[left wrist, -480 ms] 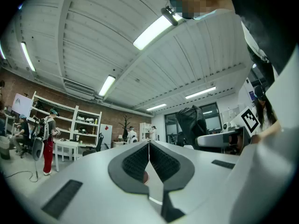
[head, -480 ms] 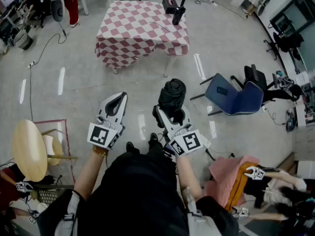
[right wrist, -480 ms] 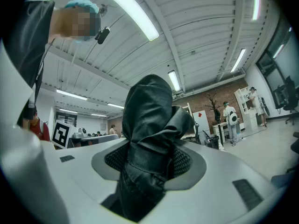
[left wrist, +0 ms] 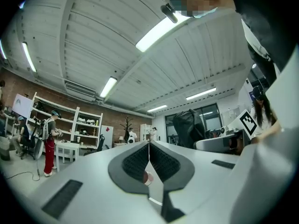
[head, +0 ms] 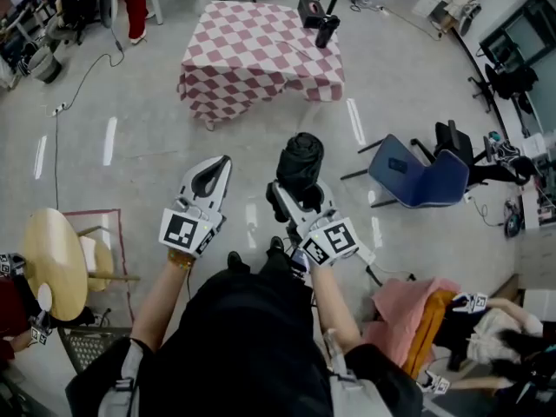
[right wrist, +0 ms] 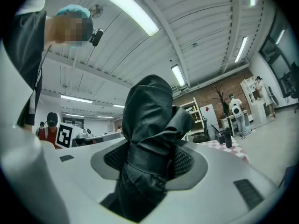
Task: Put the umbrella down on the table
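Head view: folded black umbrella stands upright at frame centre, clamped in the right gripper. The checkered table is well apart, upper centre.
Left gripper view: left gripper jaws together, nothing between them.
Right gripper view: pads pressed onto the umbrella's folds.
Recommendation: carry it over the cloth, clear of the dark objects at the table's right edge, and release only once it rests.

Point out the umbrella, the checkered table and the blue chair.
umbrella [head: 301, 162], head view, on its folded black canopy.
checkered table [head: 248, 55], head view, on a bare part of its cloth top.
blue chair [head: 415, 179], head view, on its blue shell.
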### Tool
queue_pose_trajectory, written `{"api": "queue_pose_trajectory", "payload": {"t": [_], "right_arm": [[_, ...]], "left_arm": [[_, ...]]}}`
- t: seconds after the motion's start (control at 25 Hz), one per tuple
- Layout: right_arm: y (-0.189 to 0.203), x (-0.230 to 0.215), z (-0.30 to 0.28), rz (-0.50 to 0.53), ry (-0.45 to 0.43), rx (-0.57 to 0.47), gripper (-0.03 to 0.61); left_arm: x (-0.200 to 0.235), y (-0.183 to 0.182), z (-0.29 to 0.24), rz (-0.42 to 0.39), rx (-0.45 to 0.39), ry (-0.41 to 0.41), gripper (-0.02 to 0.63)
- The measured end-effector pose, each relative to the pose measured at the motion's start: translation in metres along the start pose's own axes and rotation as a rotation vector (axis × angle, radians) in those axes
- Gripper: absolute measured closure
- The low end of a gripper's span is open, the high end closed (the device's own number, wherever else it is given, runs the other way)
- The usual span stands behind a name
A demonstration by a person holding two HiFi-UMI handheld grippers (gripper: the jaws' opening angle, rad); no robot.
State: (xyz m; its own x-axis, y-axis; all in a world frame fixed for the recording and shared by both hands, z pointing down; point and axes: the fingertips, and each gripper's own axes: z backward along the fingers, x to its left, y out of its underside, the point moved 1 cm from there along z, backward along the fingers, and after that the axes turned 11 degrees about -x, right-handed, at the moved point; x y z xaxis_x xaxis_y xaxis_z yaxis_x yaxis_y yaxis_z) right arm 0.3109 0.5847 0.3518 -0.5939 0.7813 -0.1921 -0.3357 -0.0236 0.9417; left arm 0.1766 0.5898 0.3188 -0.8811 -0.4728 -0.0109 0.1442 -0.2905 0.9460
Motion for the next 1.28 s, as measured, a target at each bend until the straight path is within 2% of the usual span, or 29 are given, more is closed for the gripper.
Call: {"api": "queue_pose_trajectory", "payload": {"t": [0.28,0.64,0.96,1.28], "right_arm": [[0.01,-0.013,-0.034,0.012,-0.016,0.004,0.348],[0.009,-0.08,-0.076,-0.034,-0.073,-0.002,0.348],[0.009,-0.143,-0.108,-0.029,-0.108,0.006,0.348],[0.012,-0.168,-0.146,-0.061,-0.107,0.007,0.348]], "left_arm": [[0.018,0.009,-0.014,-0.007,0.017,0.007,0.598],[0.032,0.043,-0.082,-0.016,0.082,-0.003,0.598],[0.043,0.066,-0.149,-0.042,0.099,-0.02,0.598],[0.074,0.077,-0.176,-0.03,0.1,-0.033,0.598]]}}
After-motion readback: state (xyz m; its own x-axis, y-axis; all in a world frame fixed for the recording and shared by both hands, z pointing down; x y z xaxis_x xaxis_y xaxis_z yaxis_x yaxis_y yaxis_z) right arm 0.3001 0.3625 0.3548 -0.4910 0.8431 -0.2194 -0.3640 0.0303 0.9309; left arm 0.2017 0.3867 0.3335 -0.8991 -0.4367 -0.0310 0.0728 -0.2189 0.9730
